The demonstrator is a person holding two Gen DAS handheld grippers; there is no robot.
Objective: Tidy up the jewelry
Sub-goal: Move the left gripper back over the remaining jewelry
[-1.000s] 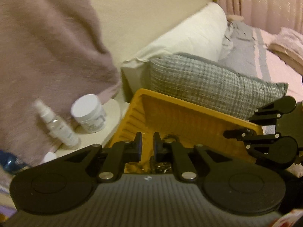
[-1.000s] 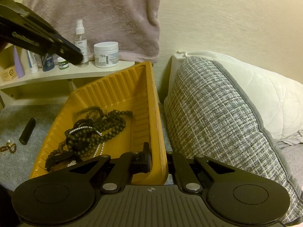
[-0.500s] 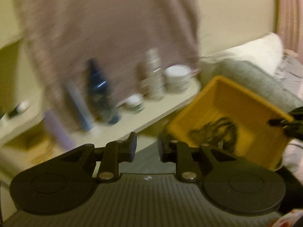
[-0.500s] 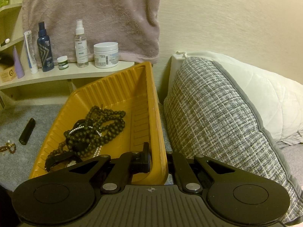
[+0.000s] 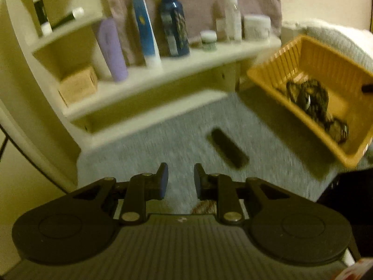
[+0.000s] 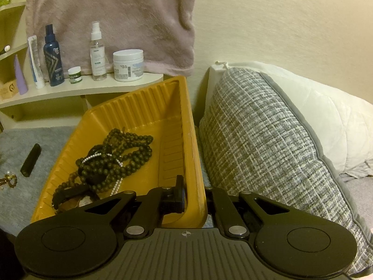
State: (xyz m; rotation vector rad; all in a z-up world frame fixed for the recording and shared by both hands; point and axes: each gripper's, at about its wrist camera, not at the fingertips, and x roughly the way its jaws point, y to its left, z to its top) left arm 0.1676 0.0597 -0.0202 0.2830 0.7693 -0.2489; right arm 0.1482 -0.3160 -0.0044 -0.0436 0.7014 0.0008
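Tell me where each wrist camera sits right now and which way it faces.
Left wrist: on the left gripper, tilted down at the grey cloth surface and black tube, with the shelf behind; its own jaws stand apart, nothing between them.
Right wrist: on the right gripper, looking down along the yellow tray of bead necklaces, cushion beside it; its jaws clamp the tray's wall.
Shared: tray, beads, black tube, shelf bottles.

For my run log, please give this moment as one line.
right gripper: shut on yellow tray wall | left gripper: open, empty | beads: in tray
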